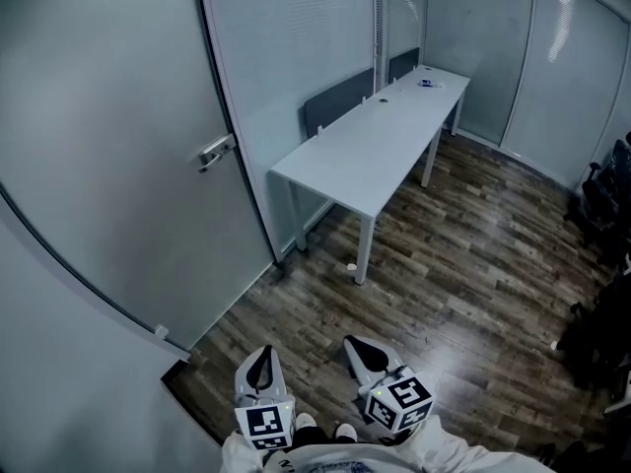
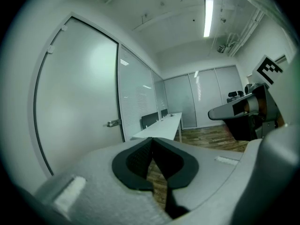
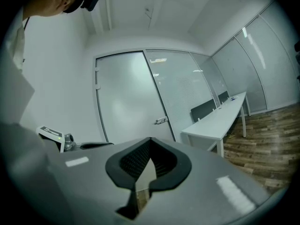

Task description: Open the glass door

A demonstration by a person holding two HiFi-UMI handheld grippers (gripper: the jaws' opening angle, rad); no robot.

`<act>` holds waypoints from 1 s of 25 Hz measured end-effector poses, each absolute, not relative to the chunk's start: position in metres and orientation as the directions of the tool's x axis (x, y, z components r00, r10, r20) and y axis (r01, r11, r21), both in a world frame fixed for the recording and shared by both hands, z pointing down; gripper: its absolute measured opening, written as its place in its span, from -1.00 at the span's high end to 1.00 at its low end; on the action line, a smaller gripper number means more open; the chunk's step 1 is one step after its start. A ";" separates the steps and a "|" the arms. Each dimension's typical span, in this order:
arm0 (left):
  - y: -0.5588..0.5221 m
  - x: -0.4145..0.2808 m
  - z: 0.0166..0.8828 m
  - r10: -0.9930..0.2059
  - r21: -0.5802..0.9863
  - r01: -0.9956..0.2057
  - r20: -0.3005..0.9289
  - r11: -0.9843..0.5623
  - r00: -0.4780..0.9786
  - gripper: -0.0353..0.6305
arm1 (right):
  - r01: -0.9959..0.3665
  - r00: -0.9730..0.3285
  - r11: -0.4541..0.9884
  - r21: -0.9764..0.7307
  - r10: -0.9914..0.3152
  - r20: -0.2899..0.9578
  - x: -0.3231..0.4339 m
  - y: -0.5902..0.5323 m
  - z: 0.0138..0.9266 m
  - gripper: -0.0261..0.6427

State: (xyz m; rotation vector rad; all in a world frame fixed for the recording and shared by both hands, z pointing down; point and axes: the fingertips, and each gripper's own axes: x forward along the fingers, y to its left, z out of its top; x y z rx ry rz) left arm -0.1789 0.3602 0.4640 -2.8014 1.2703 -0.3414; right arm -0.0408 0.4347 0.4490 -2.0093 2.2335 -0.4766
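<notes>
The frosted glass door (image 1: 118,166) fills the left of the head view and stands closed, with a metal lever handle (image 1: 215,153) on its right edge. Both grippers hang low near my body, well short of the door. My left gripper (image 1: 259,368) is shut with nothing in it, and my right gripper (image 1: 367,355) beside it is shut and empty too. In the left gripper view the handle (image 2: 112,123) sits far beyond the closed fingertips of the left gripper (image 2: 152,142). In the right gripper view the handle (image 3: 161,121) lies above and beyond the right gripper (image 3: 150,142).
A long white table (image 1: 375,146) runs along the glass partition wall (image 1: 286,57) right of the door. Dark chairs (image 1: 601,205) stand at the right edge. Wood floor (image 1: 463,284) spreads between me and the table.
</notes>
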 end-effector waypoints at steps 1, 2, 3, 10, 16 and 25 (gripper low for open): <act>0.359 -0.178 0.464 -0.746 -0.131 -0.737 0.182 -0.664 0.640 0.89 | -0.953 -0.126 0.083 -0.291 -0.983 0.131 -0.041 0.434 0.448 0.91; 0.357 -0.177 0.465 -0.746 -0.129 -0.737 0.182 -0.664 0.640 0.89 | -0.955 -0.128 0.087 -0.284 -0.983 0.128 -0.041 0.433 0.447 0.91; 0.354 -0.177 0.466 -0.748 -0.128 -0.738 0.180 -0.662 0.639 0.89 | -0.956 -0.129 0.090 -0.278 -0.984 0.126 -0.042 0.430 0.447 0.91; 0.321 -0.166 0.473 -0.754 -0.110 -0.748 0.177 -0.654 0.633 0.89 | -0.958 -0.138 0.094 -0.272 -0.979 0.148 -0.033 0.399 0.457 0.91; 0.256 -0.155 0.483 -0.751 -0.093 -0.750 0.186 -0.655 0.633 0.89 | -0.958 -0.151 0.100 -0.269 -0.973 0.175 -0.027 0.331 0.466 0.91; 0.139 -0.141 0.480 -0.740 -0.071 -0.742 0.193 -0.666 0.645 0.89 | -0.958 -0.159 0.106 -0.266 -0.969 0.188 -0.023 0.215 0.460 0.91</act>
